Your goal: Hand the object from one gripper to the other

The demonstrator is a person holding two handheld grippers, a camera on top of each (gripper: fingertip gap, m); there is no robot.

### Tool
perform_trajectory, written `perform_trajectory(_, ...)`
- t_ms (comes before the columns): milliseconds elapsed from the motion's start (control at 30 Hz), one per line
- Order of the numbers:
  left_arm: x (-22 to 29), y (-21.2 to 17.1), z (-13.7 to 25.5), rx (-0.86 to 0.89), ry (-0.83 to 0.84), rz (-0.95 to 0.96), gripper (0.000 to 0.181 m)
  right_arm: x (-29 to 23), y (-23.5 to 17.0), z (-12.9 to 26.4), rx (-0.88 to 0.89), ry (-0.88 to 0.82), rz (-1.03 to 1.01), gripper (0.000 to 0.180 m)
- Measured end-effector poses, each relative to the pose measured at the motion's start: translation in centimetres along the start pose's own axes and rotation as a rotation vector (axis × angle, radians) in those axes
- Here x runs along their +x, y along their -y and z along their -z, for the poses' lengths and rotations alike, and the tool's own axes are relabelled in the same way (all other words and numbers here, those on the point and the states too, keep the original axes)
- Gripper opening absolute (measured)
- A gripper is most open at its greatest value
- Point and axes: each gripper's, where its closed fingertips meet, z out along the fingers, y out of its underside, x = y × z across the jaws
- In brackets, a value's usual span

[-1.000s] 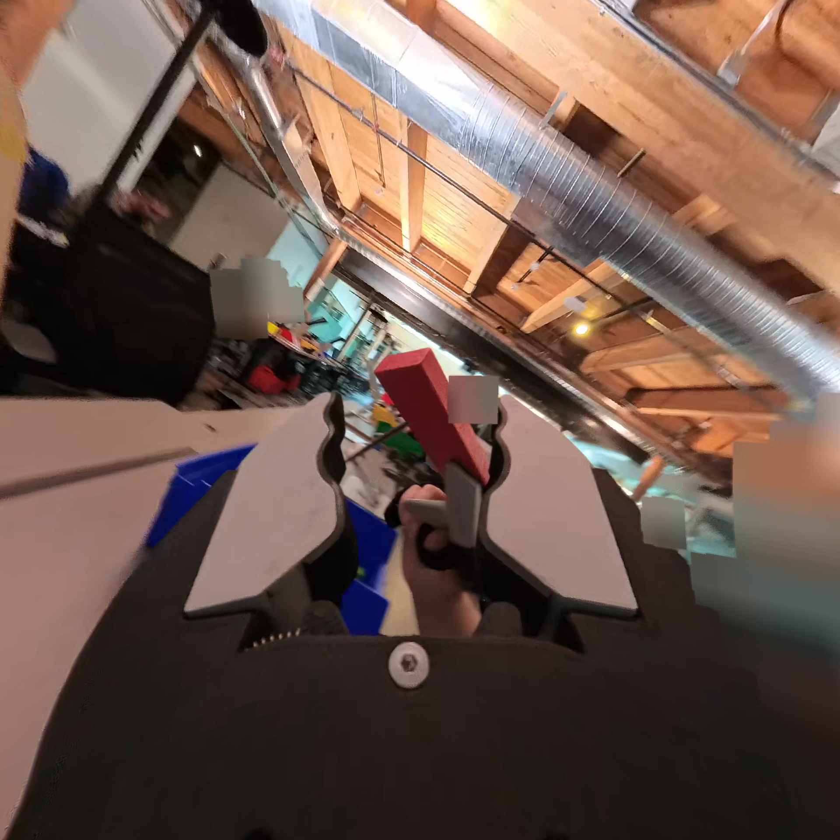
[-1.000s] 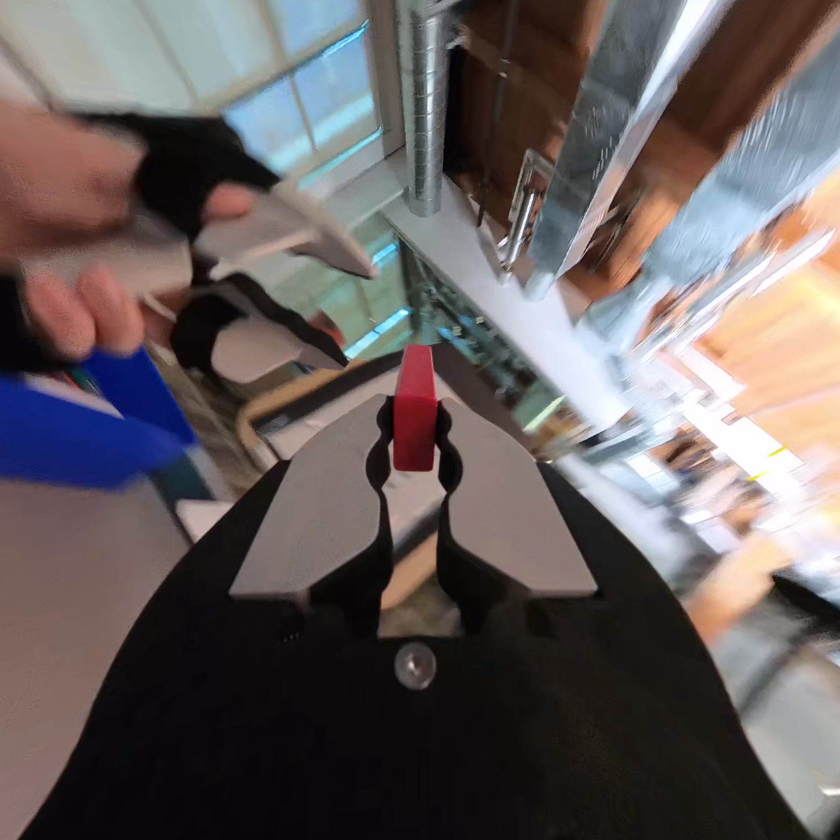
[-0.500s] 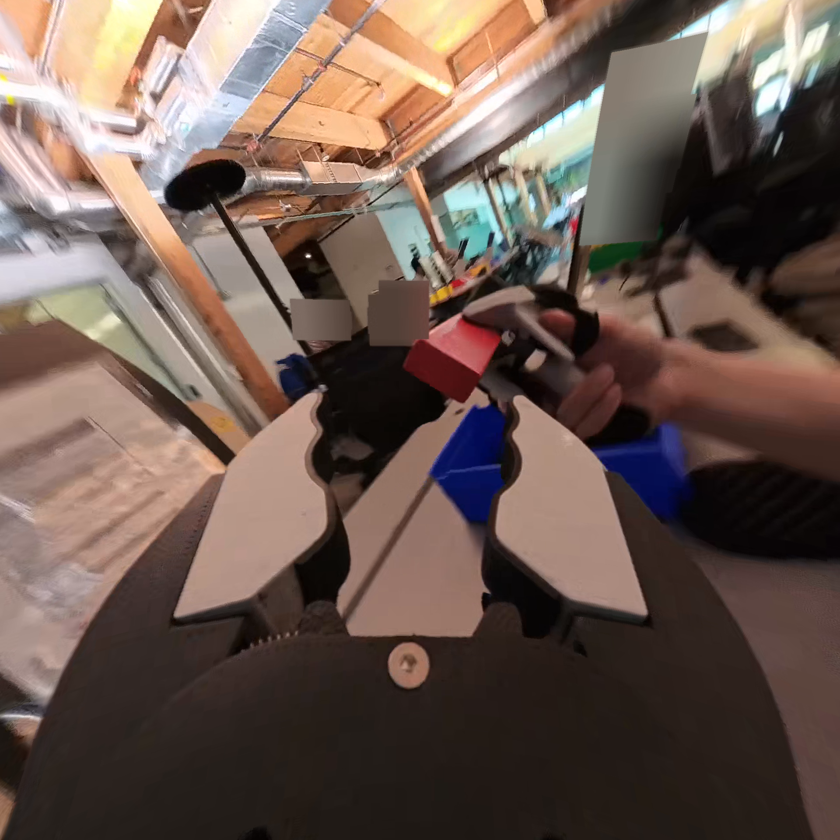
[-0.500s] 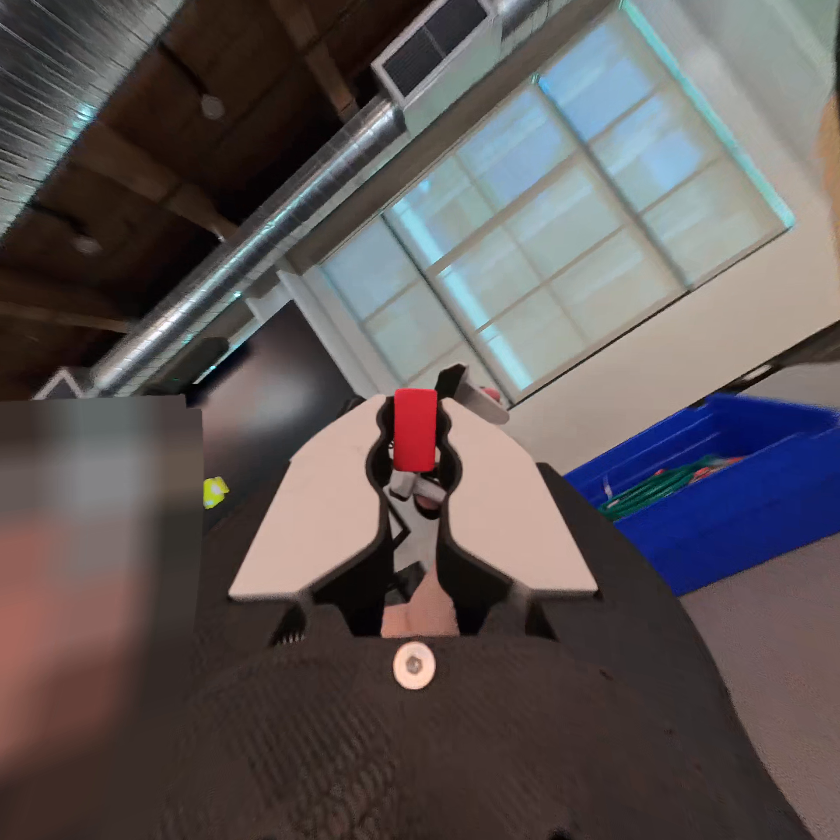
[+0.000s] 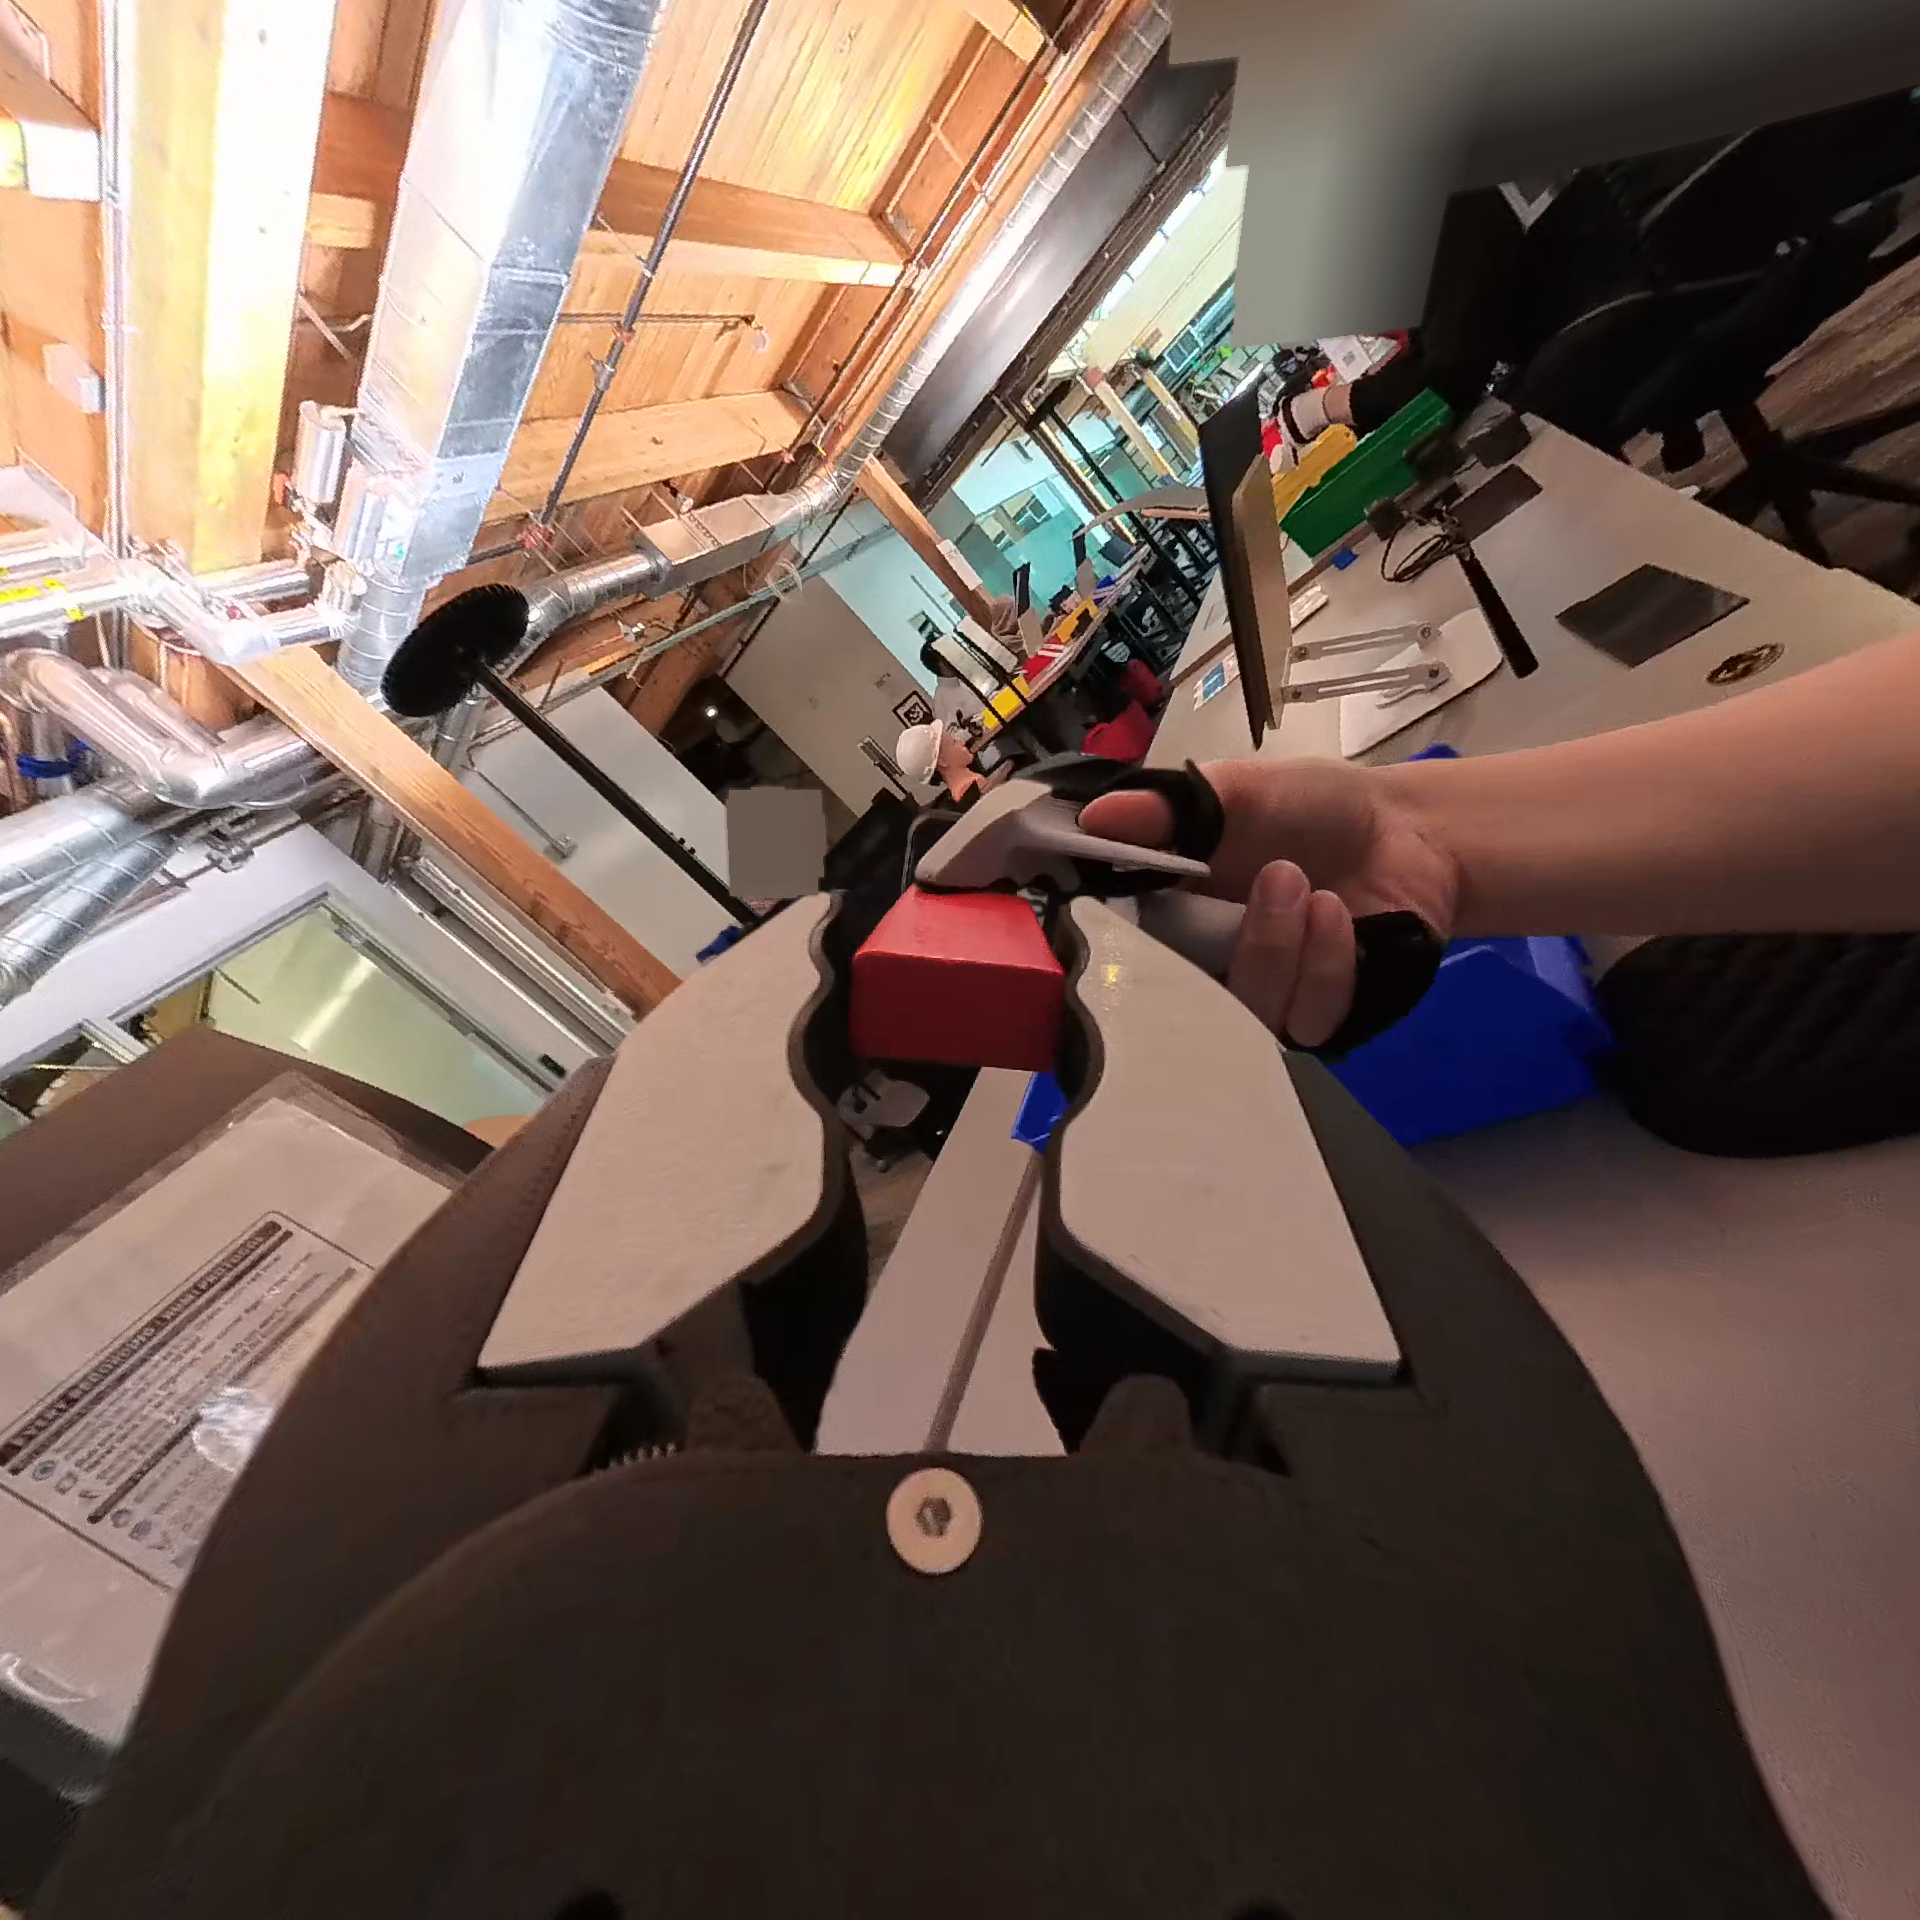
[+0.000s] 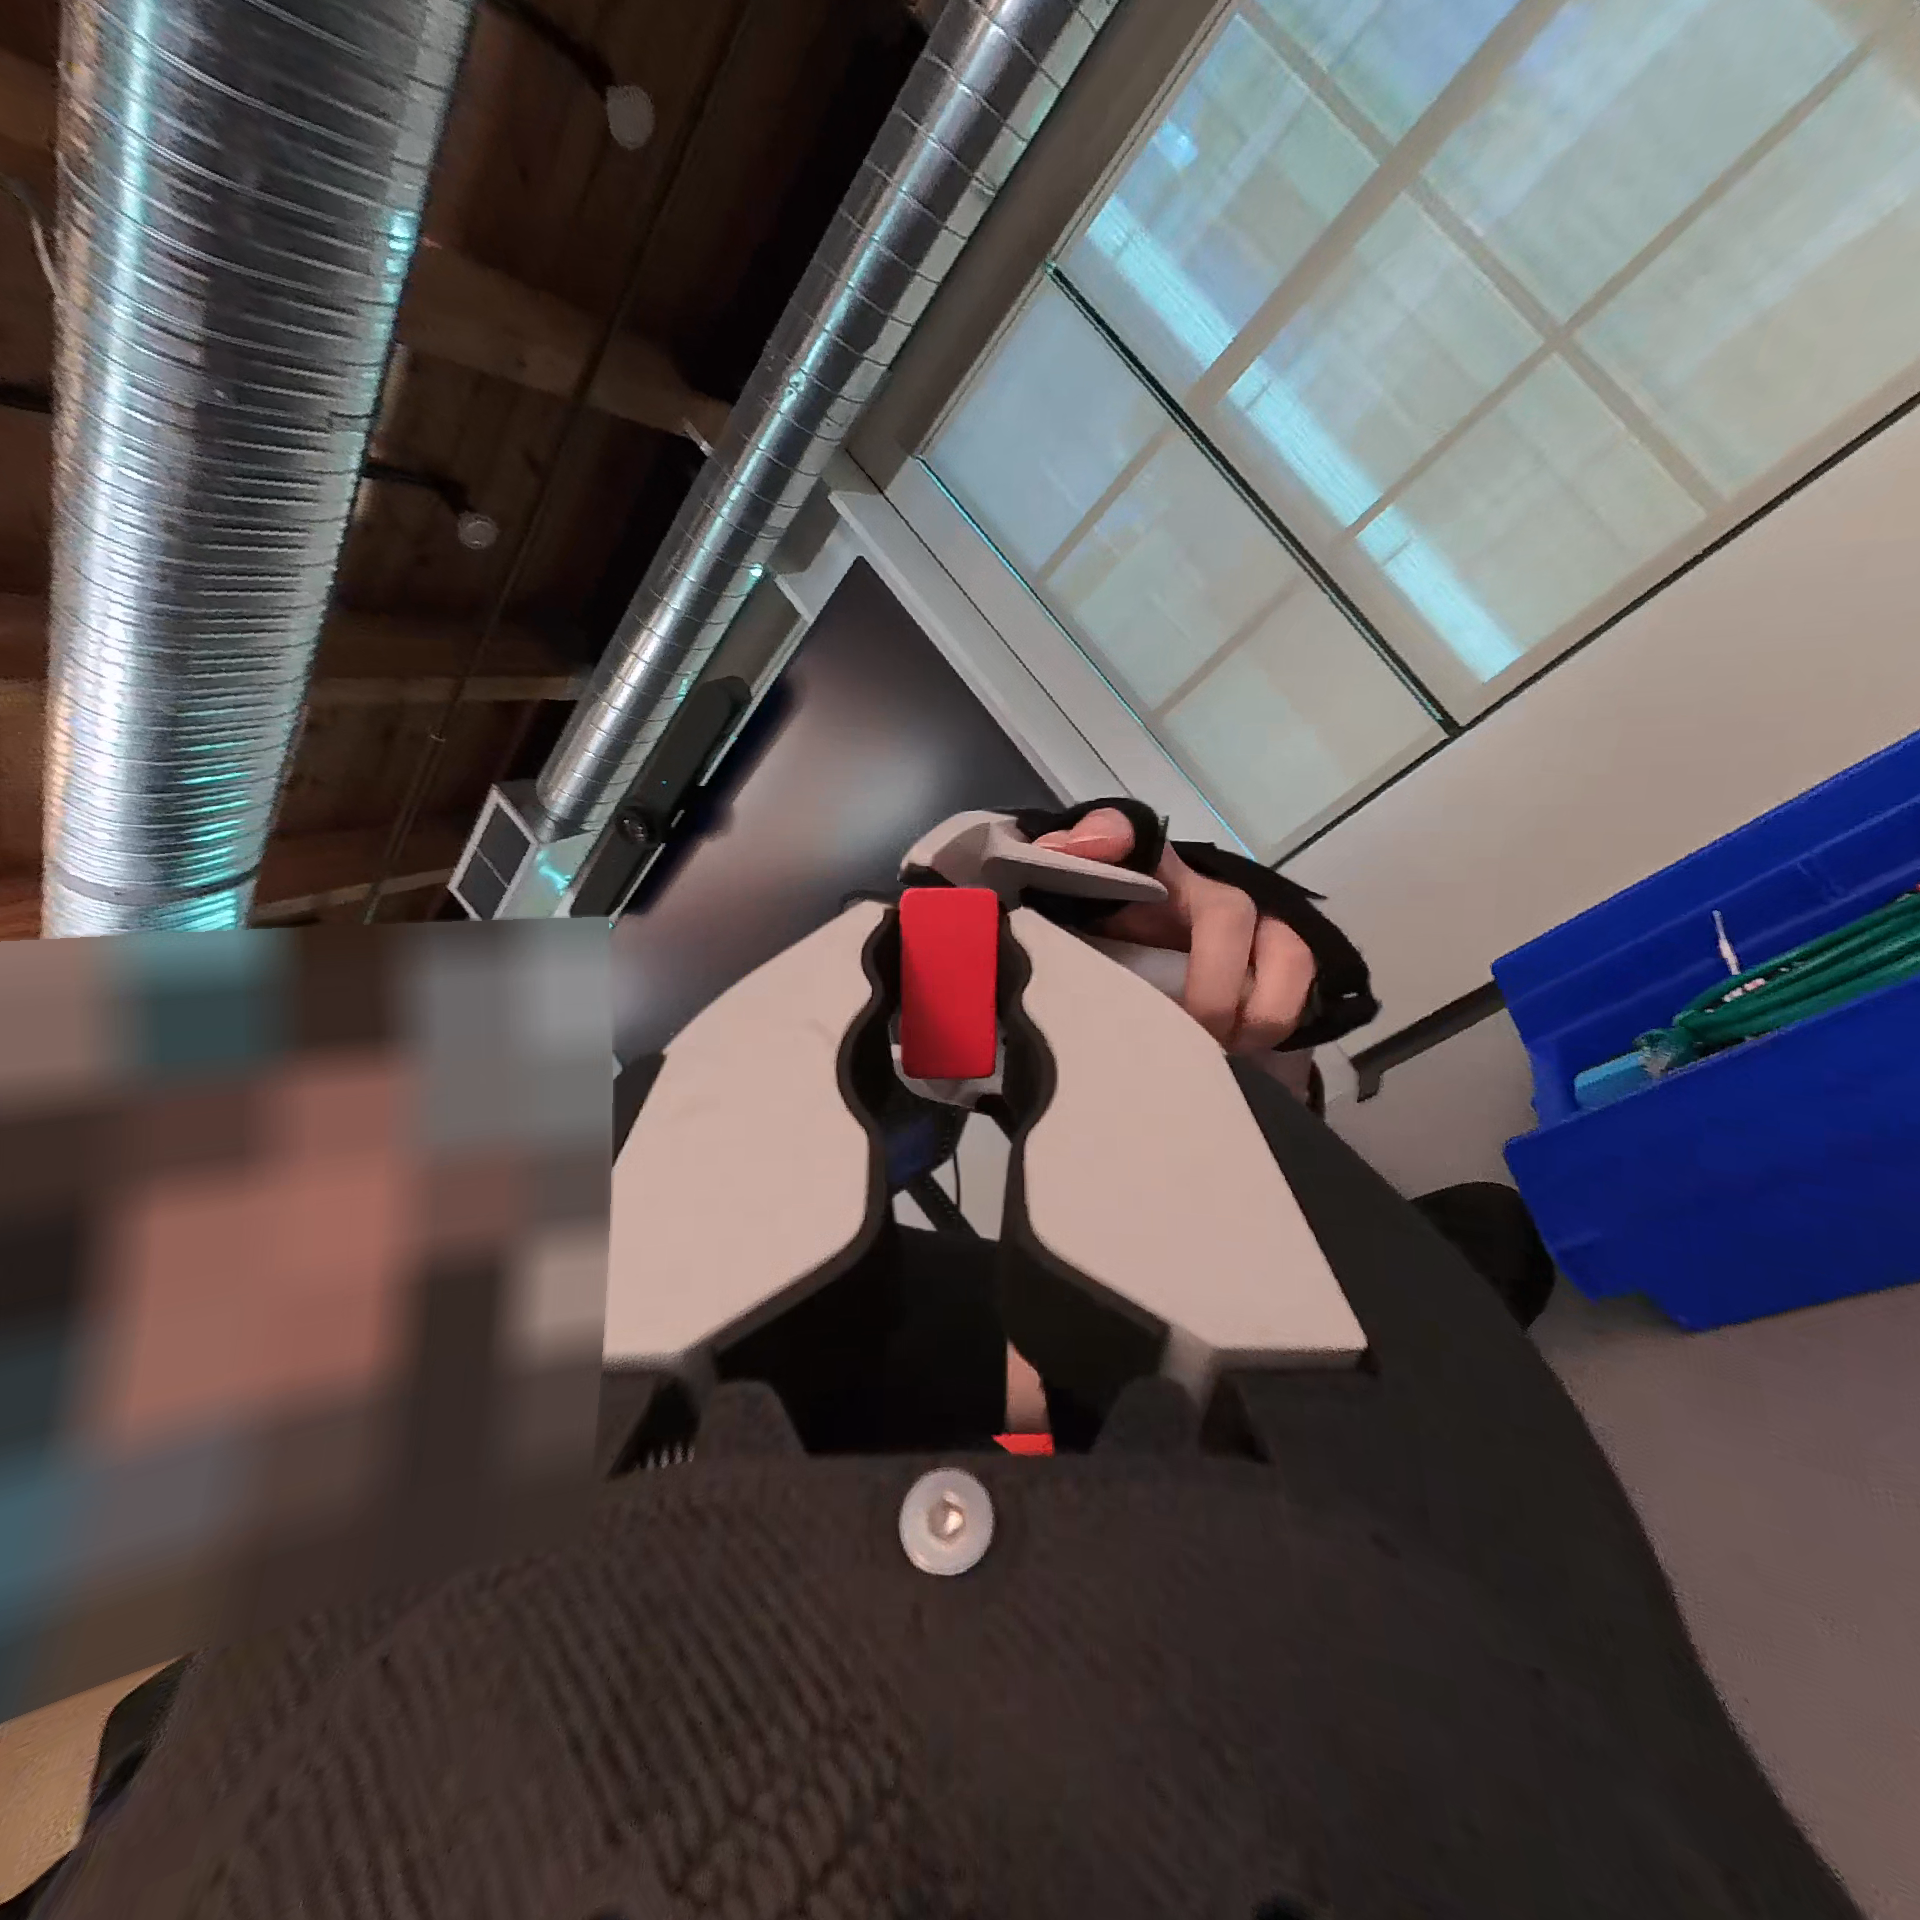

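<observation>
- Currently the block (image 5: 956,1003) is in mid-air, above the table (image 5: 1714,1403) and near the blue bin (image 5: 1455,1039). It touches neither.
- Right gripper (image 6: 948,920): clenched on the block. In the right wrist view both of its pads bear on the block's narrow sides.
- Left gripper (image 5: 951,925): its fingertips flank the block's near end. The right-hand pad appears to touch. A dark line on the other side may be a gap or only the pad's edge, so I cannot tell whether this grip is made.
- The two grippers meet roughly head-on, rolled about a quarter turn to each other. In the left wrist view the right gripper's fingers (image 5: 997,847) sit above and below the block, while the left's own sit on either side.
- Long axis: judged to run from one gripper to the other, along the line of both pairs of fingers. One end face looks squarely into the left camera. The far end lies within the right gripper.
- The block's cross-section is oblong. The left gripper spans the wider dimension and the right gripper the thinner one.
- Step in hand, as judged: the receiving grip.
  - Close the left gripper fully and squarely on the flat faces.
  - Confirm both pads bear before the right gripper lets go.
  - Open the right gripper first, then draw it straight back along the long axis.
- Risk, as judged: an early release or a sideways pull would tilt the block or drop it onto the table.
</observation>
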Motion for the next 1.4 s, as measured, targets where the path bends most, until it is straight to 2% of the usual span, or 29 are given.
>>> perform_trajectory(100,-0.4,-0.8,-0.2,-0.076,0.053,-0.097,0.035,1.3,0.8,0.3,0.042,-0.060,0.008,0.023)
perform_trajectory(167,-1.3,-1.5,-0.2,-0.148,0.116,-0.170,0.035,3.2,1.5,1.1,0.051,-0.217,0.105,0.052)
perform_trajectory(233,-2.3,-2.5,0.0,-0.245,0.186,-0.262,0.035,4.1,3.0,2.3,0.083,-0.389,0.272,0.063)
perform_trajectory(300,-3.3,-3.4,0.2,-0.342,0.258,-0.370,0.035,3.8,4.3,2.8,0.103,-0.545,0.479,0.086)
perform_trajectory(400,-3.9,-4.3,0.1,-0.437,0.325,-0.498,0.035,3.0,4.1,2.0,-0.004,-0.740,0.782,0.109)
perform_trajectory(500,-3.8,-4.7,-0.2,-0.488,0.360,-0.596,0.035,2.7,2.6,0.5,-0.160,-0.862,1.002,0.117)
perform_trajectory(600,-3.2,-4.9,-0.7,-0.509,0.364,-0.647,0.035,3.1,1.8,-0.2,-0.240,-0.958,1.129,0.119)
perform_trajectory(833,-0.9,-4.2,-2.0,-0.478,0.311,-0.712,0.035,4.7,0.9,0.3,-0.329,-0.974,1.070,0.114)
perform_trajectory(967,0.1,-3.9,-2.4,-0.452,0.277,-0.748,0.035,4.8,-0.2,0.1,-0.394,-0.906,1.026,0.106)
perform_trajectory(1200,0.8,-3.6,-2.6,-0.429,0.253,-0.728,0.035,4.8,-1.1,0.1,-0.427,-0.809,0.941,0.106)
perform_trajectory(1300,0.3,-2.7,-2.5,-0.397,0.291,-0.680,0.045,4.1,-1.6,-0.4,-0.386,-0.679,0.792,0.105)
perform_trajectory(1400,-0.1,-2.1,-2.1,-0.384,0.270,-0.580,0.062,2.2,-2.1,-0.9,-0.329,-0.466,0.596,0.105)
